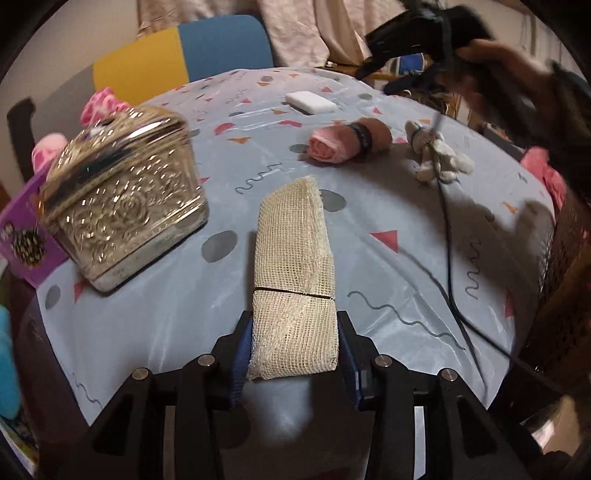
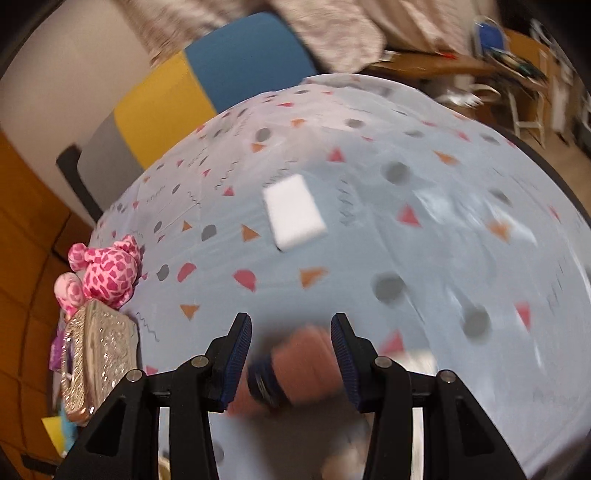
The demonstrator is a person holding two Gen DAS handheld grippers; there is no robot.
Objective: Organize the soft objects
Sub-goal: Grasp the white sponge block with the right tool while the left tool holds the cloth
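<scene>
My left gripper (image 1: 293, 332) is shut on a folded cream mesh cloth (image 1: 295, 258) that sticks out forward over the patterned table (image 1: 184, 314). A rolled pink towel with a dark band (image 1: 343, 142) lies further back, with a small cream plush toy (image 1: 436, 155) to its right. My right gripper (image 2: 291, 332) is open above the blurred pink roll (image 2: 295, 365), which lies between the fingers without touching them. It also shows in the left wrist view (image 1: 424, 33), raised at the back right. A white sponge (image 2: 293, 210) lies ahead of it.
An ornate silver box (image 1: 118, 206) stands at the left on a purple book (image 1: 26, 236). A pink spotted plush (image 2: 107, 271) sits behind it. A black cable (image 1: 448, 258) runs across the right side. A wicker basket (image 1: 565, 288) is at the right edge.
</scene>
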